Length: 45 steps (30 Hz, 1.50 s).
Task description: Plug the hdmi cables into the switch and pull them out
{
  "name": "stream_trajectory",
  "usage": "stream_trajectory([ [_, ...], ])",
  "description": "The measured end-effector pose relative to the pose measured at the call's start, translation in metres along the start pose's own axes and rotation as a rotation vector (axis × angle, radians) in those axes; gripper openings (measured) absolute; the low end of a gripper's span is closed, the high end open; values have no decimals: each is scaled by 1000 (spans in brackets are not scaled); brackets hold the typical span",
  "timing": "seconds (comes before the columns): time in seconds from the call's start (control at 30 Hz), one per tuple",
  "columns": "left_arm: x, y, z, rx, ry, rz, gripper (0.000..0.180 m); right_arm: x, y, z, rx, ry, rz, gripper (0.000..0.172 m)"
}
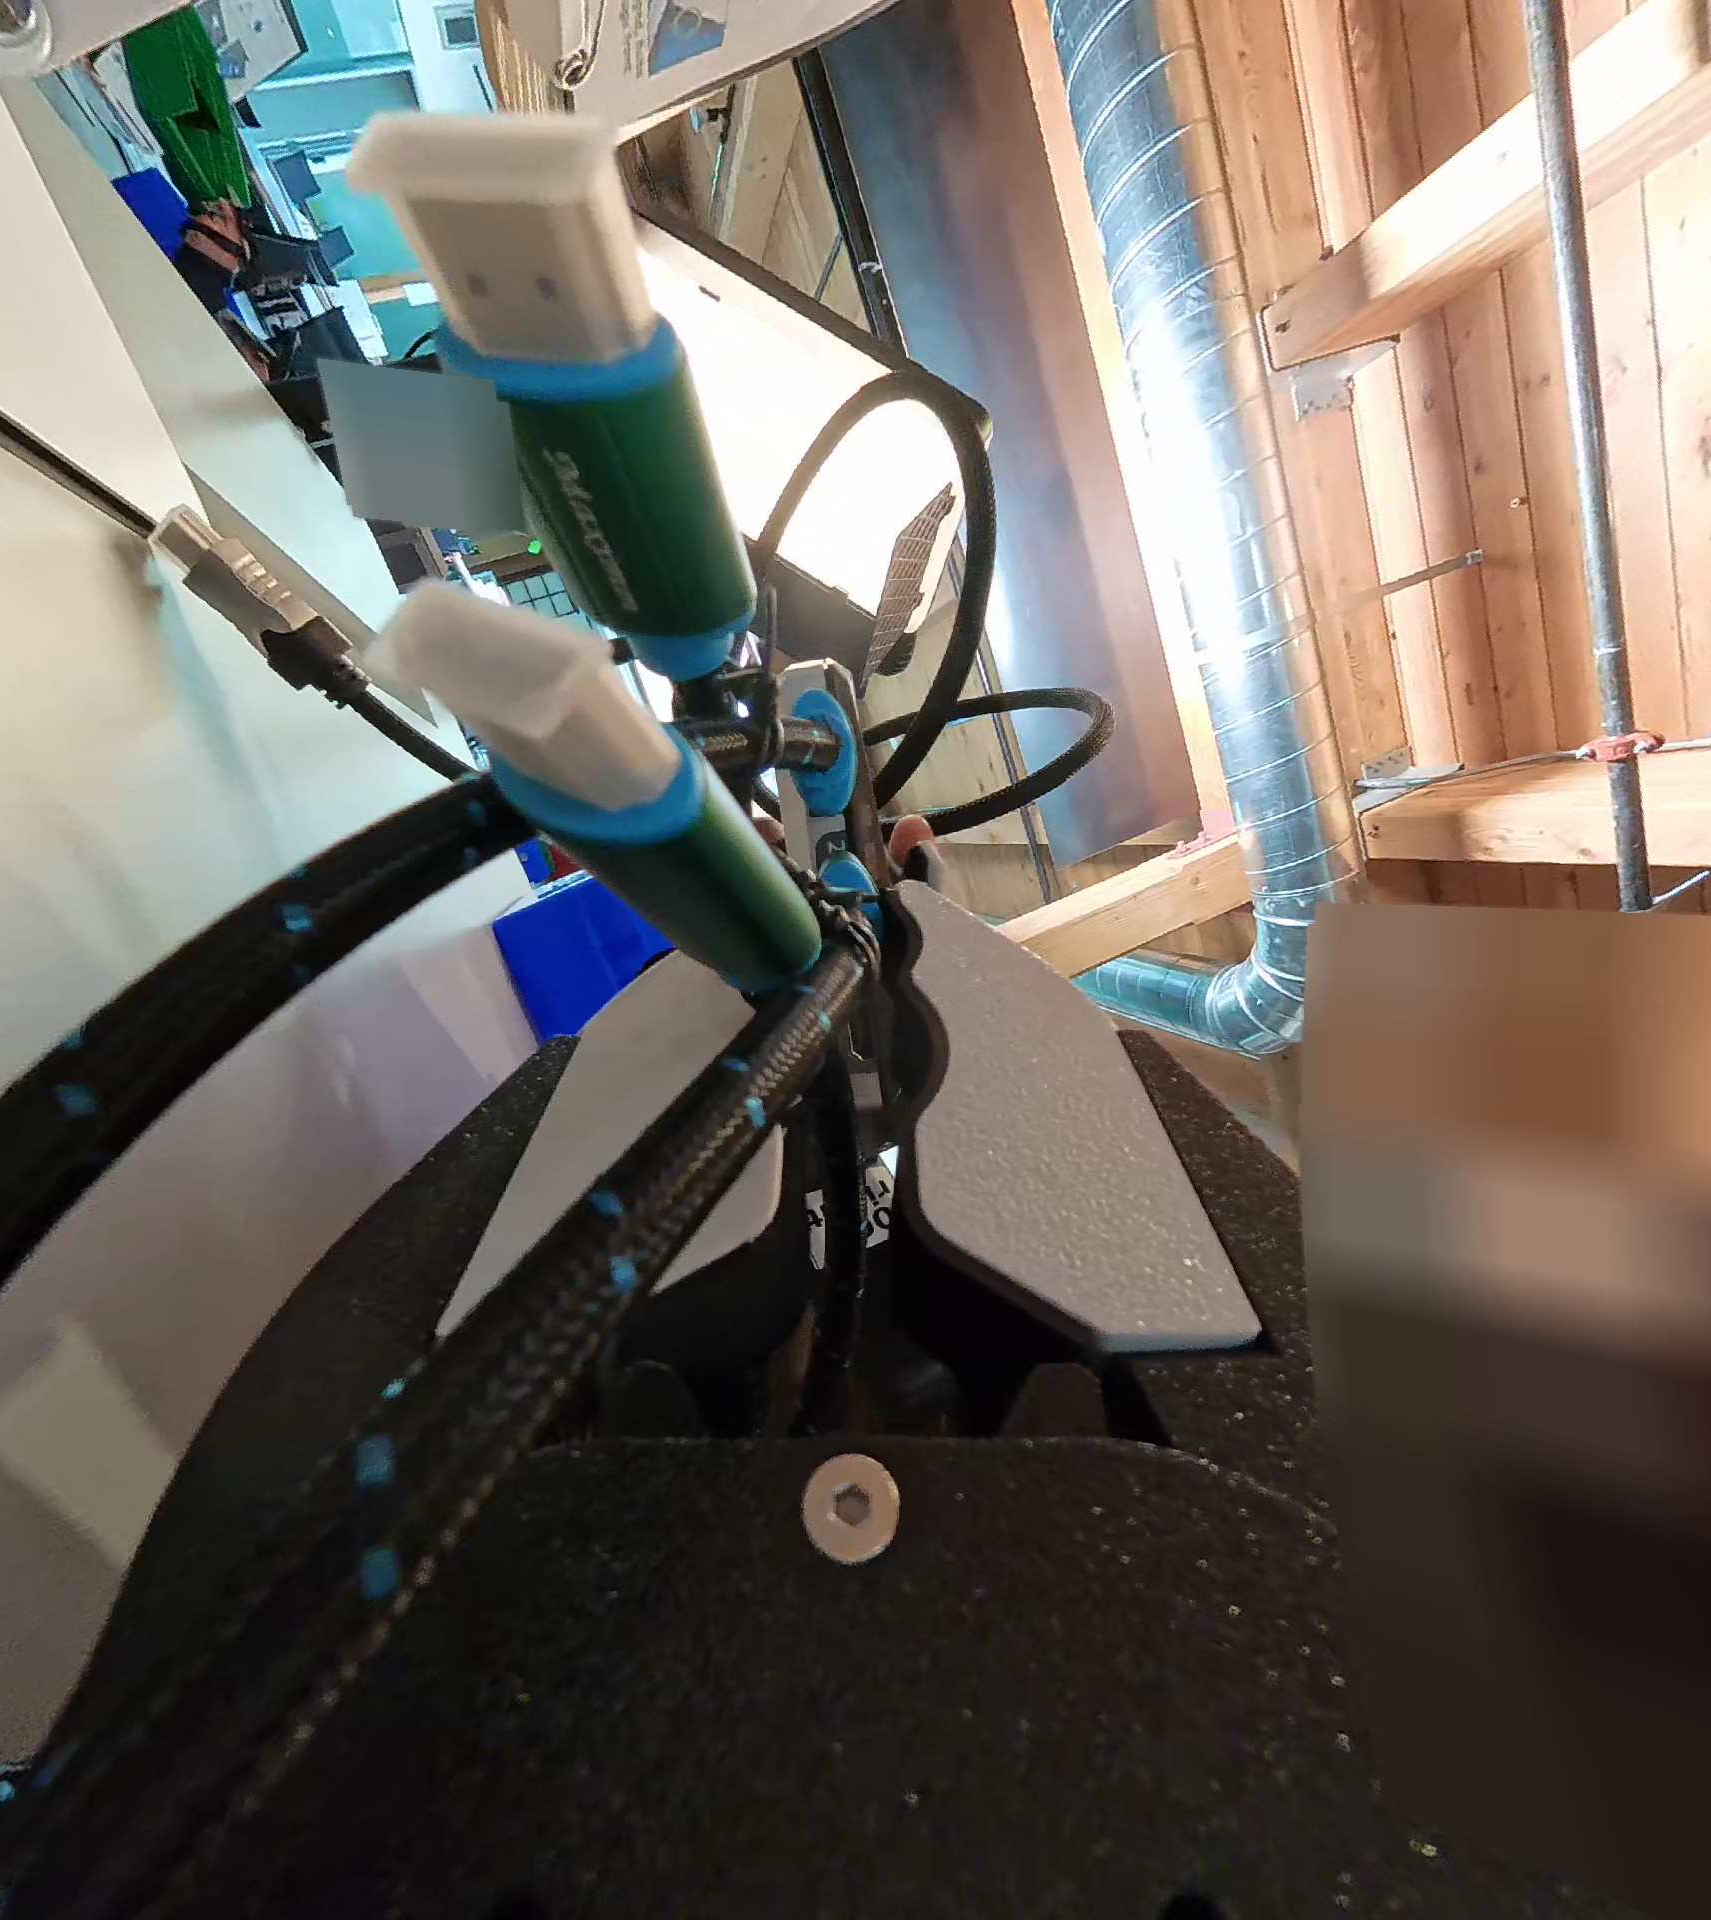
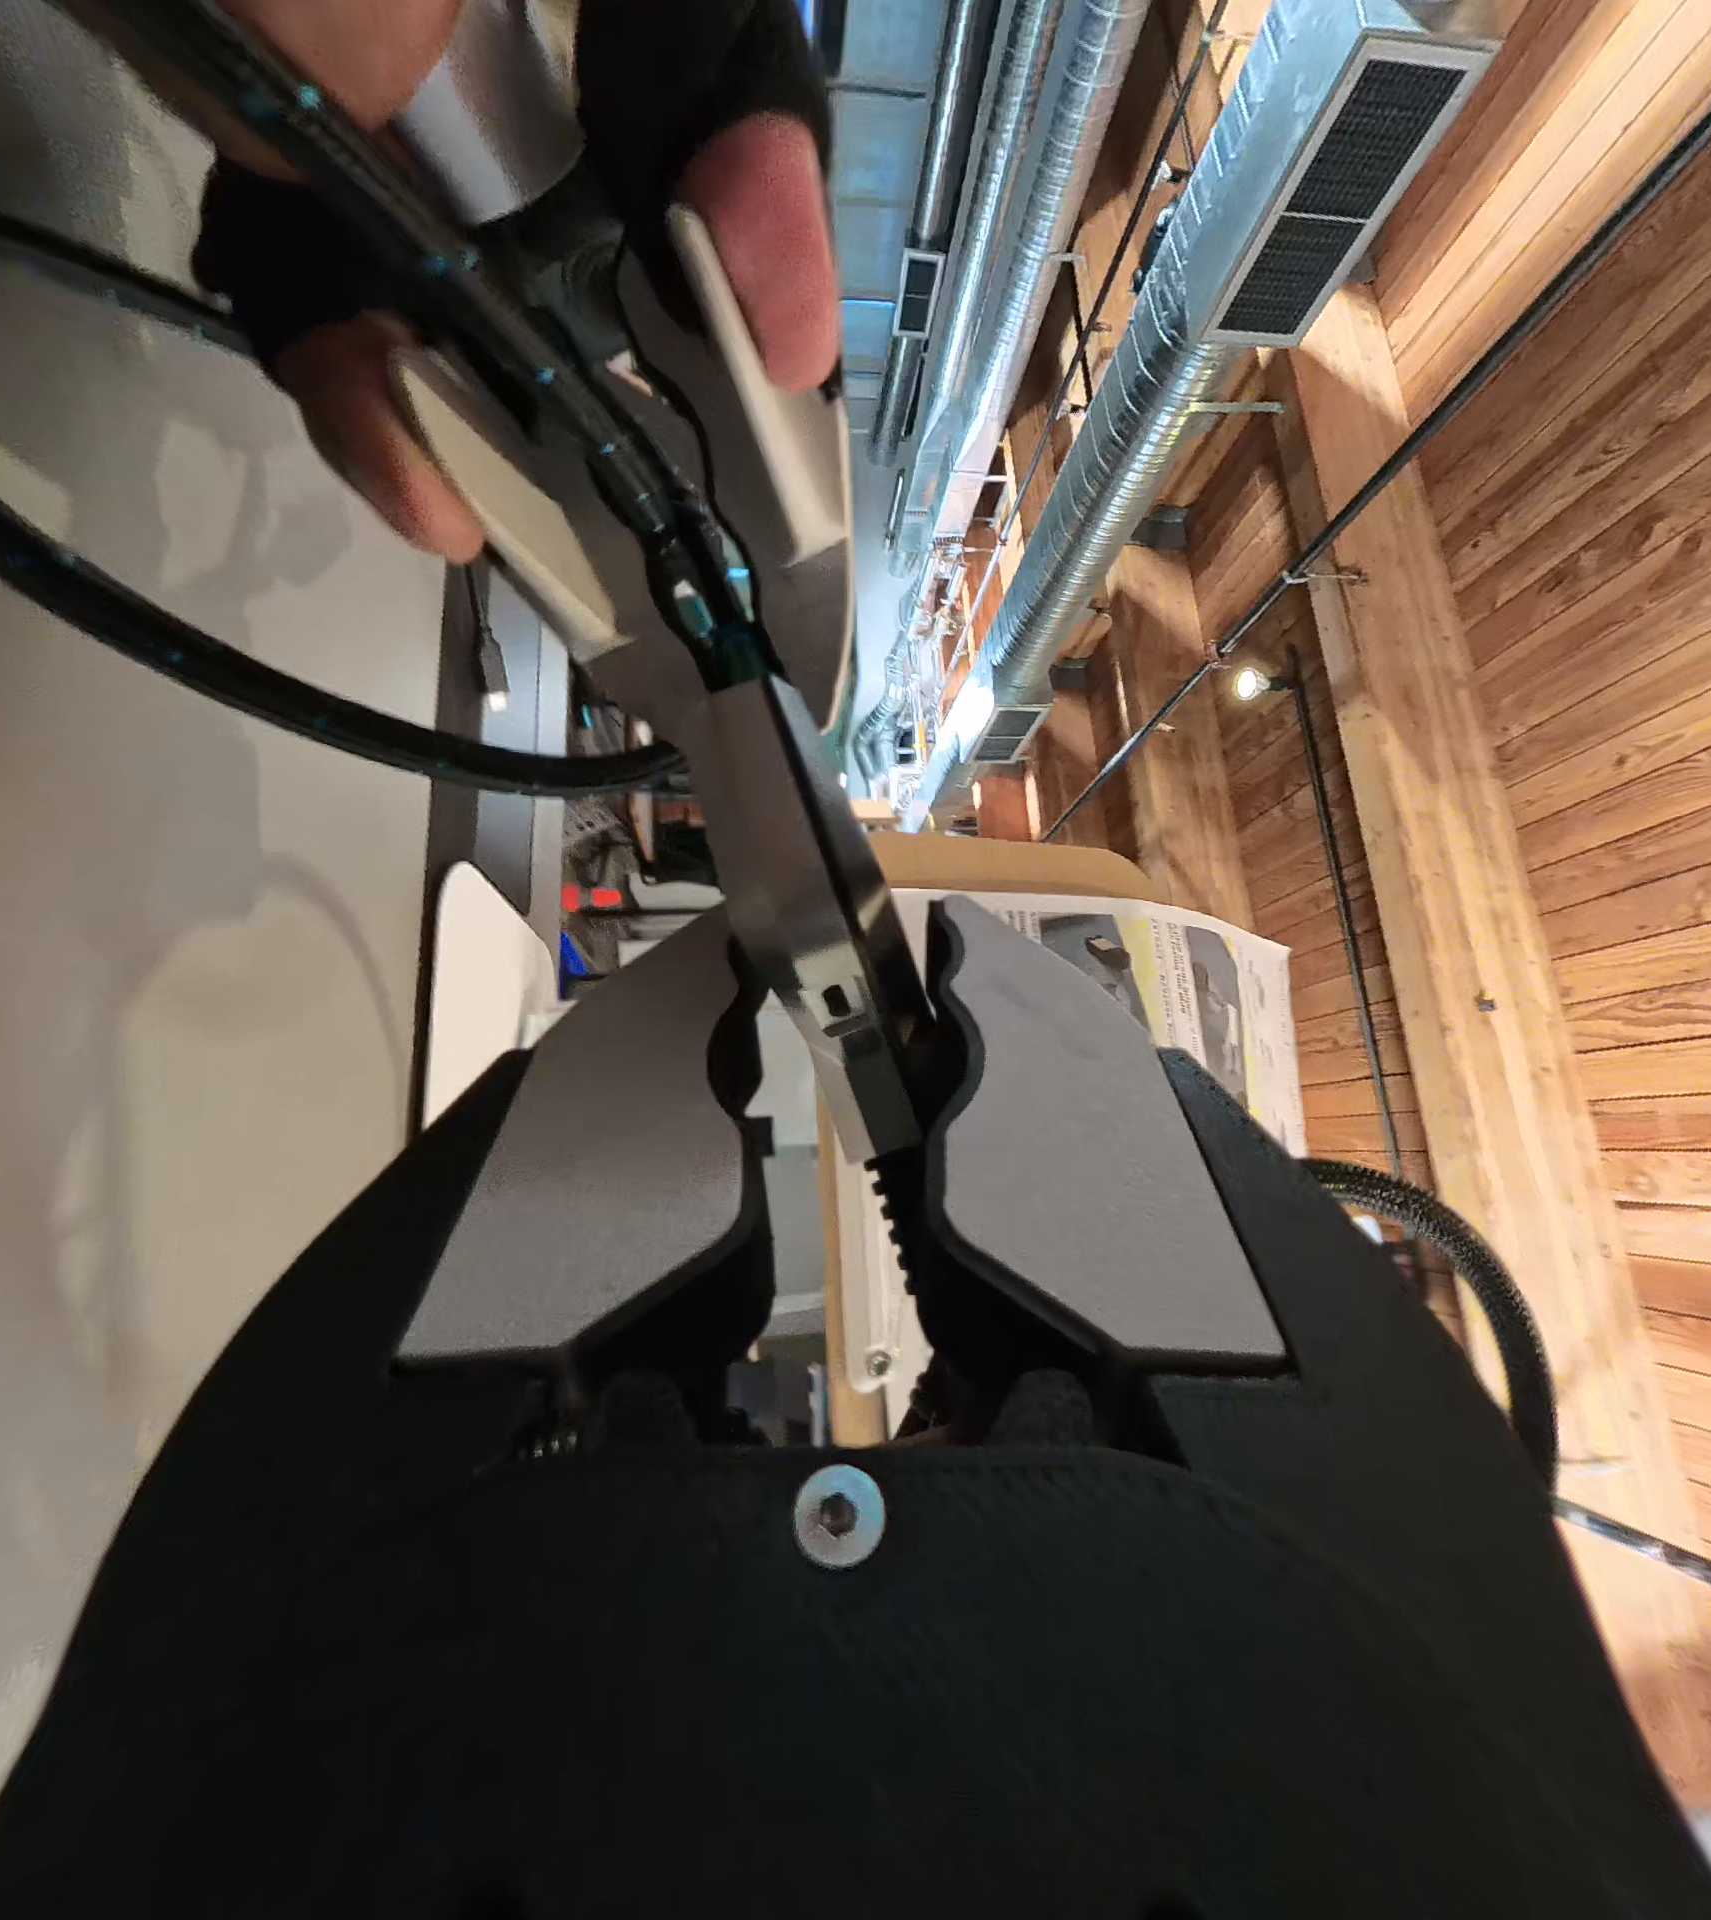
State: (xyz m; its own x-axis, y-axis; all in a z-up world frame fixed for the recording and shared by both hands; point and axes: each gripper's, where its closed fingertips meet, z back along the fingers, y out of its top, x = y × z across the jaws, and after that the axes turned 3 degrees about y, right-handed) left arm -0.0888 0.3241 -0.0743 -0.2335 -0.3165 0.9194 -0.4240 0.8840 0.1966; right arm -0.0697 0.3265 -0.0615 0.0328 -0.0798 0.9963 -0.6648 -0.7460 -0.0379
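Note:
My left gripper (image 1: 856, 997) is shut on a bundle of black braided cable with blue flecks (image 1: 716, 1101). Two green plugs with blue rings and white caps (image 1: 622, 499) stick out past its fingertips. A third, grey metal plug (image 1: 238, 582) shows at the left. My right gripper (image 2: 835, 997) is shut on a flat black strap (image 2: 809, 883) with a ridged end. The strap runs up to the cable bundle (image 2: 664, 520), which sits in the left gripper (image 2: 716, 613). A gloved hand (image 2: 726, 156) holds that gripper.
A loose cable loop (image 2: 207, 665) hangs at the left over a white surface (image 2: 103, 1039). A cardboard box with a printed sheet (image 2: 1194, 987) lies behind my right fingers. Metal ducts (image 1: 1194, 520) and wooden walls (image 2: 1609, 727) fill the right. A blue bin (image 1: 581, 945) sits farther off.

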Motion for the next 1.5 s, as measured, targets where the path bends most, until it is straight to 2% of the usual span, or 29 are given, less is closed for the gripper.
stream_trajectory([
  [0.2,3,-1,2,-14,15,-50,13,-1,4,-1,-2,10,5,25],
  [0.6,2,-3,-7,27,-12,-31,14,-1,-1,1,-1,78,-65,24],
  [0.83,-8,10,-11,124,0,4,12,-7,-15,-6,-92,62,-107,28],
  [0.9,-7,14,-10,149,-10,8,12,-3,-16,-8,-116,47,-114,35],
  [1.1,0,38,7,307,-29,-37,11,6,-10,-9,-119,52,-200,42],
  [1.2,5,52,19,399,7,-133,10,10,-10,-8,-91,52,-358,41],
  [1.3,11,64,31,490,37,-221,10,14,-10,-5,-37,56,-652,39],
  [1.37,14,66,35,504,63,-277,10,8,-12,0,-6,95,-970,35],
  [1.5,18,57,25,448,91,-363,11,-21,-17,12,34,209,-1771,36],
])
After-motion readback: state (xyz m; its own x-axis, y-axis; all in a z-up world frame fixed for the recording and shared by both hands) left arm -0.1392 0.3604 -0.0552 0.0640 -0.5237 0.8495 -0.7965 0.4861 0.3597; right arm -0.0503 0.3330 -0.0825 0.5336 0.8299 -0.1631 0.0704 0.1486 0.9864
